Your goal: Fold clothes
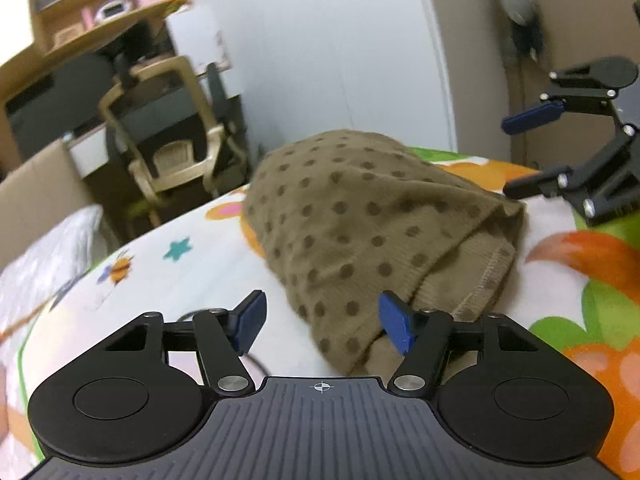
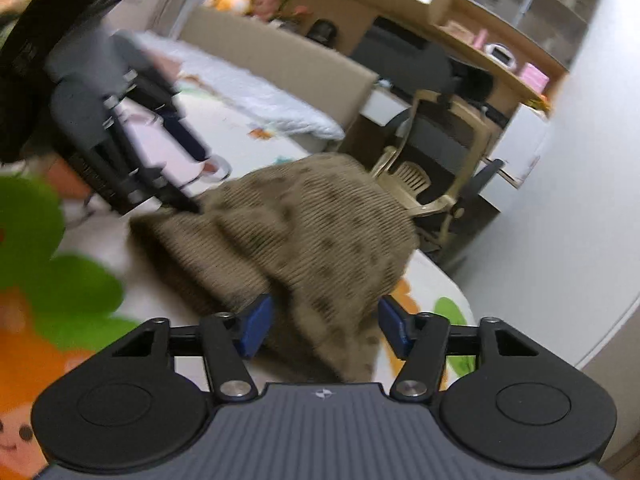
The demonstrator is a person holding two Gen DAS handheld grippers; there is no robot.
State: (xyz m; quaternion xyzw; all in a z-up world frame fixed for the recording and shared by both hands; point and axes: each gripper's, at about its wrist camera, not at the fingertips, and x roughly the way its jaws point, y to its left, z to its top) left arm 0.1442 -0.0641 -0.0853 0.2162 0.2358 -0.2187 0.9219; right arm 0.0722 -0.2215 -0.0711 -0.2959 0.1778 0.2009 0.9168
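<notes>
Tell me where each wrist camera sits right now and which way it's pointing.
Left wrist: on the left gripper, low over the cartoon bedsheet, facing the brown dotted garment and chair; own open gripper in front, right gripper at far right.
Right wrist: on the right gripper, facing the same garment from the opposite side; left gripper, blurred, upper left.
Shared: garment, bedsheet, chair, shelving.
</notes>
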